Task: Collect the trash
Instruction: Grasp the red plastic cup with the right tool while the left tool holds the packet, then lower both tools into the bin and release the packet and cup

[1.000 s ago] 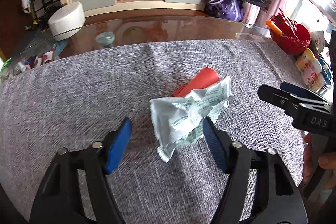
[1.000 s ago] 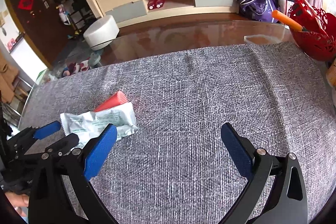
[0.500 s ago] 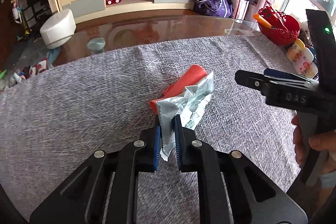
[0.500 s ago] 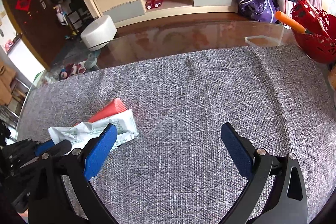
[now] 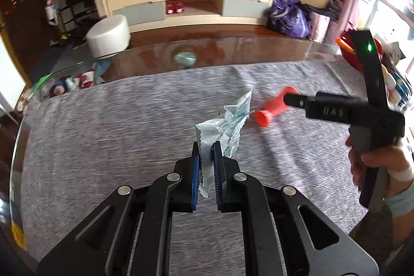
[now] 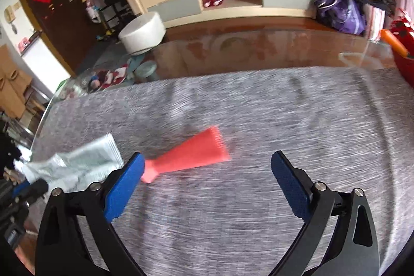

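My R gripper (image 6: 207,180), jaws spread and just narrowing w/ nothing pinched, faces the red squeezed plastic tube (image 6: 190,154) on grey woven cloth (image 6: 284,120), cap near its left pad, long axis slanting up-right; L gripper (image 5: 206,167) pinches the crumpled pale-green foil wrapper (image 5: 225,126).

**Grey cloth, glass table, one red tube down**

A glass-topped table (image 5: 233,48), brown and glossy along its far edge, carries a grey woven cloth (image 5: 116,126) spread over most of its near side. Lying flat on that cloth is a red tube (image 6: 191,155), cap end toward the camera in both views, flat crimped end away. Beyond the tube, the cloth runs bare up to the shiny glass strip. Off to the tube's right, at the table's edge, sits a red basket (image 6: 403,56).
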Available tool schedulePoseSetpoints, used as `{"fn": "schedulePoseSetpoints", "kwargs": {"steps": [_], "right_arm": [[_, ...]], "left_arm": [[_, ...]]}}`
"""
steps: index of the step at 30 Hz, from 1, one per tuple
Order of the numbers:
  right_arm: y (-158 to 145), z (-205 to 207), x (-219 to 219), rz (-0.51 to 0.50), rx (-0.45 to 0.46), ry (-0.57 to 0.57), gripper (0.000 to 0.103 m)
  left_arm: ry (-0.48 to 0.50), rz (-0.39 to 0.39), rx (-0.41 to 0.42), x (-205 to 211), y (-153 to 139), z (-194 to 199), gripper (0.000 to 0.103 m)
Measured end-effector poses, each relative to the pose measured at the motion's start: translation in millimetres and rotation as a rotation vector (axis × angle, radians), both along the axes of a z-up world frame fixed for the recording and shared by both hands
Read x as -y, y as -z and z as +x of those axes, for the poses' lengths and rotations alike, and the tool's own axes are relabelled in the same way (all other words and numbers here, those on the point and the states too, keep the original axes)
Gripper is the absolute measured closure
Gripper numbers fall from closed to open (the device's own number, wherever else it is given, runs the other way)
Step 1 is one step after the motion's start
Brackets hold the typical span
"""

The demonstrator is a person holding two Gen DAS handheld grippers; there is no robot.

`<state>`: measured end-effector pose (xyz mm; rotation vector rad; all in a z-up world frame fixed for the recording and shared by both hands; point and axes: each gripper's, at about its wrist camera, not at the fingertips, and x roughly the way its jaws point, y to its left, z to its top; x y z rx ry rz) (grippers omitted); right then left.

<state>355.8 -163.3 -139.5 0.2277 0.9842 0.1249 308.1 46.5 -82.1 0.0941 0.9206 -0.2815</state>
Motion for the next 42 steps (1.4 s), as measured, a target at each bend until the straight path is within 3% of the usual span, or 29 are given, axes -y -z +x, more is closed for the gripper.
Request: {"fn": "schedulePoseSetpoints", "kwargs": {"steps": [1, 7, 12, 14, 15, 20, 24, 29, 33, 36, 42], "right_arm": [[4, 3, -5, 0.015, -0.014, -0.006, 0.018], [16, 22, -13, 0.054, -0.044, 0.054, 0.017], [25, 38, -27, -0.014, -0.051, 0.047, 0.02], [25, 40, -36, -0.08, -0.025, 0.03, 0.045], [25, 40, -38, -0.088, -0.017, 0.019, 0.05], [21, 30, -36, -0.057, -0.009, -0.047, 0.057], [1, 4, -36, -0.034, 0.013, -0.081, 0.06], [-55, -46, -29, -0.044, 0.094, -0.089, 0.063], [-99, -99, -18, -0.064, 0.162, -0.092, 0.067], [-117, -139, -11, -0.08, 0.189, -0.106, 0.067], [-123, -214, 3, -0.095, 0.202, -0.126, 0.068]], "left_arm": [[-0.006, -0.004, 0.0, -5, 0, 1, 0.094], [-0.009, -0.012, -0.004, -15, 6, 11, 0.094], [-0.007, -0.03, -0.012, -18, 15, 25, 0.094], [-0.008, -0.034, -0.013, -19, 17, 27, 0.094], [-0.009, -0.039, -0.013, -19, 17, 29, 0.094], [-0.009, -0.047, -0.013, -16, 16, 27, 0.094], [-0.011, -0.032, 0.01, -10, 0, 8, 0.094], [-0.002, -0.024, 0.071, -1, -38, -25, 0.094], [0.008, -0.03, 0.134, 10, -72, -72, 0.094], [0.02, -0.044, 0.155, 17, -84, -107, 0.094], [0.045, -0.072, 0.159, 32, -86, -187, 0.095]]}}
